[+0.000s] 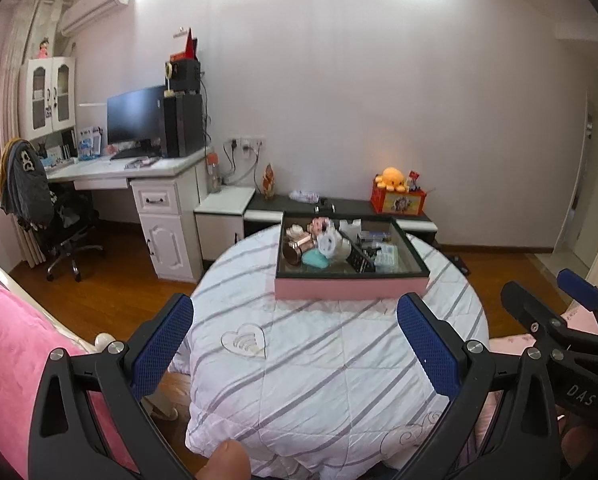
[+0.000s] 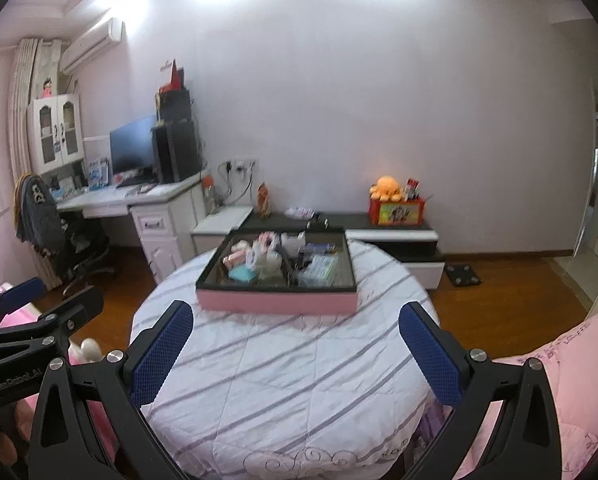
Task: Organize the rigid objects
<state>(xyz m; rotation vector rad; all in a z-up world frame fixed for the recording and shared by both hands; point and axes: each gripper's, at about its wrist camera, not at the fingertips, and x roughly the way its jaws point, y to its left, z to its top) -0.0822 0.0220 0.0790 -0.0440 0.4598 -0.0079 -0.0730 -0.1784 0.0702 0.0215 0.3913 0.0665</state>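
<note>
A pink-sided tray (image 1: 351, 289) with a dark rim sits at the far side of a round surface covered by a white striped quilt (image 1: 319, 360). The tray holds several small items: a copper cup (image 1: 299, 249), a teal case (image 1: 314, 260), a white round item (image 1: 327, 243), clear packets (image 1: 387, 255). The tray also shows in the right wrist view (image 2: 277, 302). My left gripper (image 1: 295, 350) is open and empty, well short of the tray. My right gripper (image 2: 295, 354) is open and empty, also short of the tray. Each gripper shows in the other's view, the right gripper (image 1: 555, 300) and the left gripper (image 2: 51, 296).
A white desk (image 1: 139, 172) with a monitor (image 1: 137, 118) and a chair (image 1: 47, 208) stands at the left. A low dark cabinet (image 1: 339, 210) behind the tray carries a red box with an orange plush (image 1: 395, 179). Pink bedding (image 1: 15, 344) lies at the left, and wooden floor (image 1: 111, 292) surrounds the quilted surface.
</note>
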